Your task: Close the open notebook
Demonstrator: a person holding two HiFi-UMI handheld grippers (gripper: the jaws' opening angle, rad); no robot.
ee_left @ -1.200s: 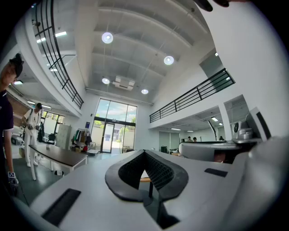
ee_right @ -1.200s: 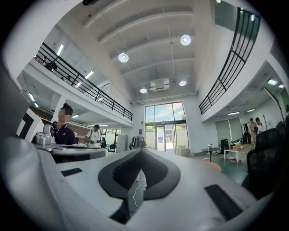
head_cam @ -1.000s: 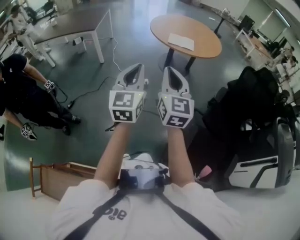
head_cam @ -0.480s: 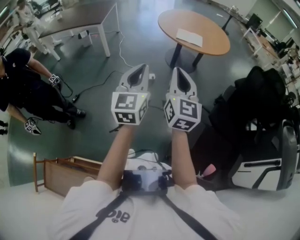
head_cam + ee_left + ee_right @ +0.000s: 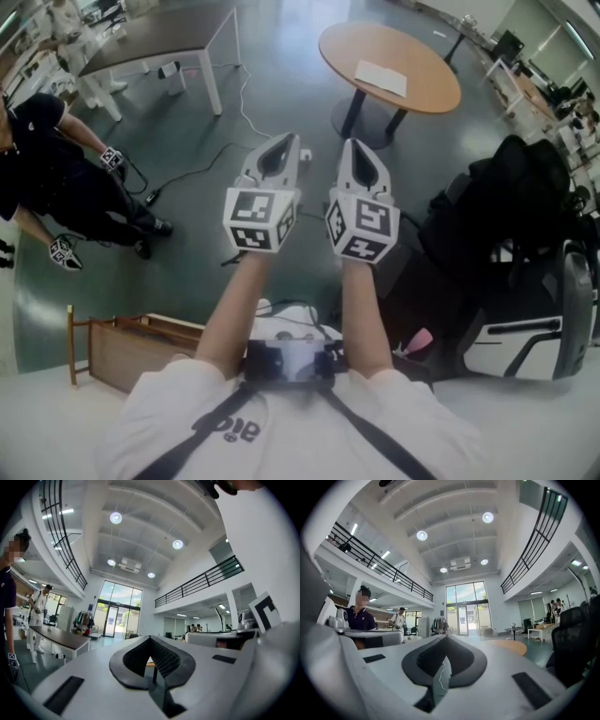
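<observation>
I am still carrying my white left gripper (image 5: 284, 141) and right gripper (image 5: 352, 143) shut and empty. The white open notebook (image 5: 382, 78) on the round wooden table (image 5: 427, 99) is staying well apart, unclosed.

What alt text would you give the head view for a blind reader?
The left gripper and right gripper, both shut and empty, are held out side by side. Ahead stands a round table with a notebook on it.

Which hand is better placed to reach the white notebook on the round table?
Probably the right. The right gripper sits on the side nearer the round table with the notebook; the left gripper is farther over. Both are well short of it, fingers shut.
</observation>
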